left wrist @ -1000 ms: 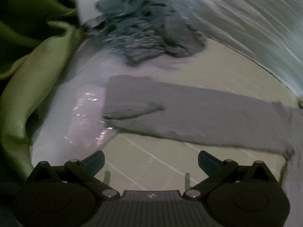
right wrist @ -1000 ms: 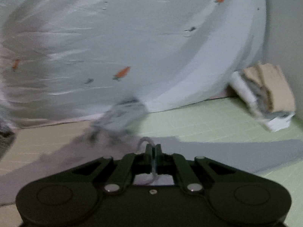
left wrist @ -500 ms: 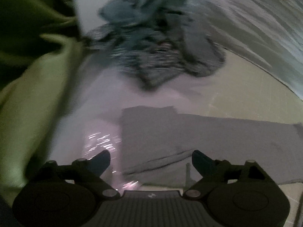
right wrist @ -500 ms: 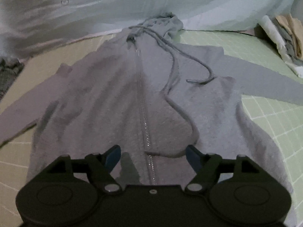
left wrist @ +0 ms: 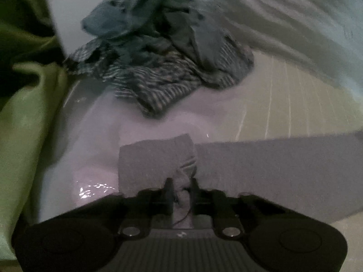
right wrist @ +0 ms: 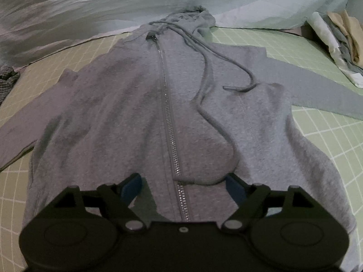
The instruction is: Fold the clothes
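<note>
My left jaws (left wrist: 181,191) have just been closing and now pinch the cuff (left wrist: 156,158) of the hoodie (right wrist: 158,113); its sleeve (left wrist: 272,170) runs off to their right. My right jaws (right wrist: 181,185) have just been opening and stand wide, holding nothing, over the hem with the zip (right wrist: 169,122) between them. The hoodie lies flat, front up, grey fleece, drawcords (right wrist: 208,104) loose. It looks soft, limp and light; cuffs and hem should give the firmest hold.
</note>
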Demonstrator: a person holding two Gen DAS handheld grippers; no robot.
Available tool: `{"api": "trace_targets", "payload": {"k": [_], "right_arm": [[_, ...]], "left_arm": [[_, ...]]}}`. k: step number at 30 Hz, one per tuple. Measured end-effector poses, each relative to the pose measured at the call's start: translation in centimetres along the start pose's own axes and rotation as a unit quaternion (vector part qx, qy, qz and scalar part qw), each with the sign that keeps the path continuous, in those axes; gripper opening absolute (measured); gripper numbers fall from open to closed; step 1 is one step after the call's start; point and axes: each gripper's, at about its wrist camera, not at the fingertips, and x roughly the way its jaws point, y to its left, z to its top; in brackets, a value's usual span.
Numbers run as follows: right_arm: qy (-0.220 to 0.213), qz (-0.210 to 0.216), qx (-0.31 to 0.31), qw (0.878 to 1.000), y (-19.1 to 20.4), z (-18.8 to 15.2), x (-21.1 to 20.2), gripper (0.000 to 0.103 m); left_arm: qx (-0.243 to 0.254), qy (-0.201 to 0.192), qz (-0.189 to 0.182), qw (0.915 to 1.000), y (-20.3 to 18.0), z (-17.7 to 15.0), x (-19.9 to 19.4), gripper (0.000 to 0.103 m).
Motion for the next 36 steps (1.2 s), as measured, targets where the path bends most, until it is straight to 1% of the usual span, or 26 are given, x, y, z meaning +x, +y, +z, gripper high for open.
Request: {"api": "trace_targets", "payload": {"k": [1, 2, 5, 7, 8, 9, 10, 11, 13, 20, 22, 23, 25, 26, 27, 28, 29, 31, 34, 35, 36], "right_arm": [[-0.001, 0.0, 0.0, 1.0, 0.0, 0.0, 0.0, 0.083], [-0.001, 0.0, 0.001, 1.0, 0.0, -0.1, 0.0, 0.083], [-0.004, 0.0, 0.001, 1.0, 0.0, -0.2, -0.1, 0.084], [-0.005, 0.0, 0.001, 1.0, 0.0, -0.3, -0.1, 0.084], [-0.006, 0.0, 0.002, 1.0, 0.0, -0.4, -0.1, 0.084], [-0.007, 0.0, 0.002, 1.0, 0.0, -0.5, -0.1, 0.084], [-0.007, 0.0, 0.002, 1.0, 0.0, -0.5, -0.2, 0.084], [-0.008, 0.0, 0.002, 1.0, 0.0, -0.6, -0.2, 0.084], [-0.009, 0.001, 0.001, 1.0, 0.0, -0.7, -0.3, 0.084], [-0.006, 0.008, -0.007, 1.0, -0.2, -1.5, -1.0, 0.085], [-0.004, 0.01, -0.008, 1.0, -0.3, -1.8, -1.2, 0.086], [-0.003, 0.01, -0.009, 1.0, -0.3, -1.9, -1.3, 0.086], [-0.002, 0.011, -0.007, 1.0, -0.5, -2.2, -1.5, 0.086], [-0.003, 0.012, -0.004, 1.0, -0.7, -2.3, -1.6, 0.086], [-0.004, 0.011, -0.001, 1.0, -0.8, -2.4, -1.8, 0.086], [-0.007, 0.006, 0.0, 1.0, -0.8, -2.5, -1.9, 0.087], [-0.01, 0.0, 0.0, 1.0, -0.8, -2.7, -2.1, 0.093], [-0.011, -0.011, 0.0, 1.0, -1.0, -2.8, -2.2, 0.098], [-0.004, -0.015, 0.007, 1.0, -1.4, -3.1, -2.0, 0.098], [0.002, -0.015, 0.012, 1.0, -1.5, -3.3, -1.9, 0.1], [0.001, -0.013, 0.016, 1.0, -1.6, -3.5, -1.9, 0.101]], "left_arm": [[-0.015, -0.005, 0.0, 0.9999, 0.7, 0.2, -0.3, 0.015], [-0.028, -0.013, 0.009, 0.9995, 1.6, 0.3, -0.8, 0.015], [-0.064, -0.038, 0.052, 0.9959, 4.4, 0.2, -2.6, 0.015], [-0.09, -0.046, 0.09, 0.9909, 6.5, -0.2, -3.4, 0.014], [-0.103, -0.044, 0.11, 0.9876, 7.5, -0.5, -3.6, 0.014], [-0.119, -0.035, 0.122, 0.9847, 8.6, -1.0, -3.6, 0.015], [-0.141, -0.022, 0.125, 0.9818, 9.8, -1.5, -3.5, 0.015], [-0.164, -0.008, 0.126, 0.9782, 10.8, -2.1, -3.3, 0.015], [-0.189, 0.012, 0.126, 0.9739, 11.9, -3.2, -3.3, 0.017], [-0.218, 0.02, 0.093, 0.9713, 12.1, -5.6, -4.1, 0.017], [-0.228, 0.02, 0.086, 0.9697, 12.2, -5.8, -4.2, 0.019], [-0.233, 0.02, 0.08, 0.9689, 12.2, -5.8, -4.3, 0.022], [-0.242, 0.018, 0.069, 0.9677, 12.2, -5.9, -4.7, 0.037], [-0.246, 0.017, 0.063, 0.967, 12.2, -5.9, -4.9, 0.041], [-0.249, 0.016, 0.058, 0.9666, 12.1, -6.0, -5.0, 0.05], [-0.251, 0.014, 0.052, 0.9664, 12.0, -6.0, -5.1, 0.056], [-0.25, 0.013, 0.05, 0.9668, 11.9, -6.0, -5.0, 0.056], [-0.245, 0.014, 0.049, 0.9682, 11.6, -6.0, -4.8, 0.056], [-0.237, 0.017, 0.049, 0.9701, 11.2, -6.1, -4.4, 0.054], [-0.235, 0.02, 0.051, 0.9704, 11.2, -6.1, -4.3, 0.054], [-0.234, 0.022, 0.053, 0.9705, 11.2, -6.2, -4.2, 0.05]]}}
